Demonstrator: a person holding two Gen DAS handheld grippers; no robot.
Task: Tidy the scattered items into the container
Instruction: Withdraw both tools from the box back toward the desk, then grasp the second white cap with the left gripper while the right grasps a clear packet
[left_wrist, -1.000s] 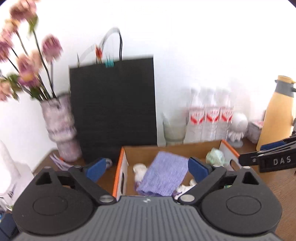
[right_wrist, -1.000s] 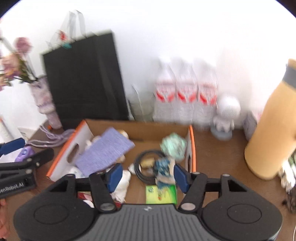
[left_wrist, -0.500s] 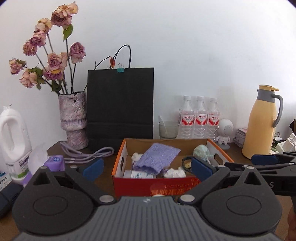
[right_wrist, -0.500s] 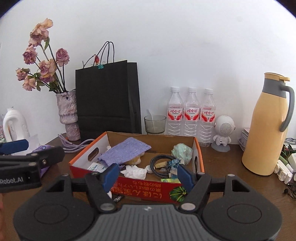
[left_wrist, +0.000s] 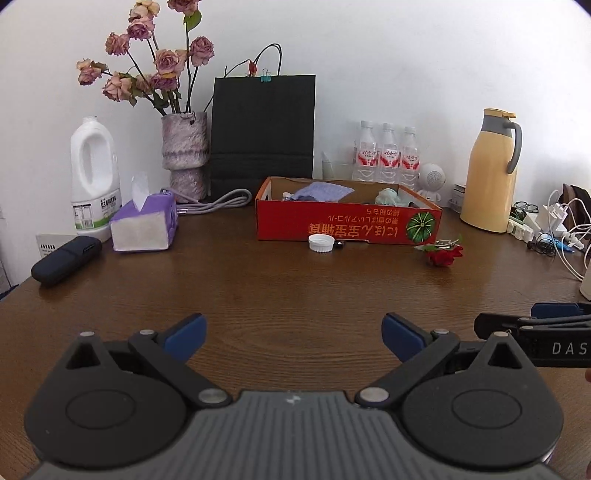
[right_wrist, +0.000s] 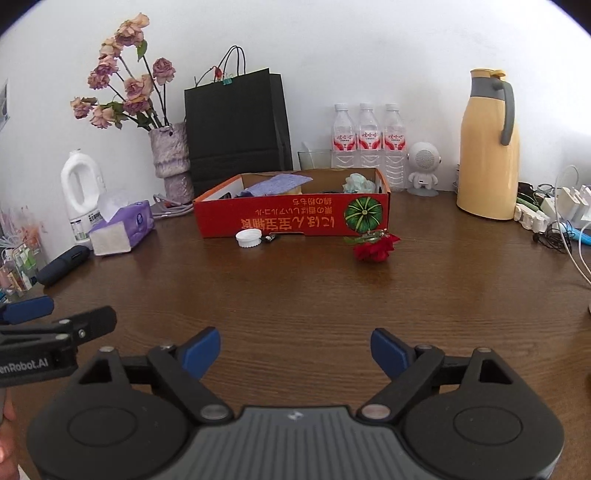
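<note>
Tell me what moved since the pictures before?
Both grippers, left and right, pulled back from over the box, open and empty. Now the bottle cap and red flower show on the table. Box contents look unchanged.

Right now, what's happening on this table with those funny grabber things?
A person is tidying loose bits into the red cardboard box, holding a grabbing tool in each hand. Both the left tool and the right tool are open, holding nothing, and hang above the wooden table short of the box. A purple cloth and other bits are already inside. A white bottle cap, a small dark thing and a red rose lie outside, in front of it.
</note>
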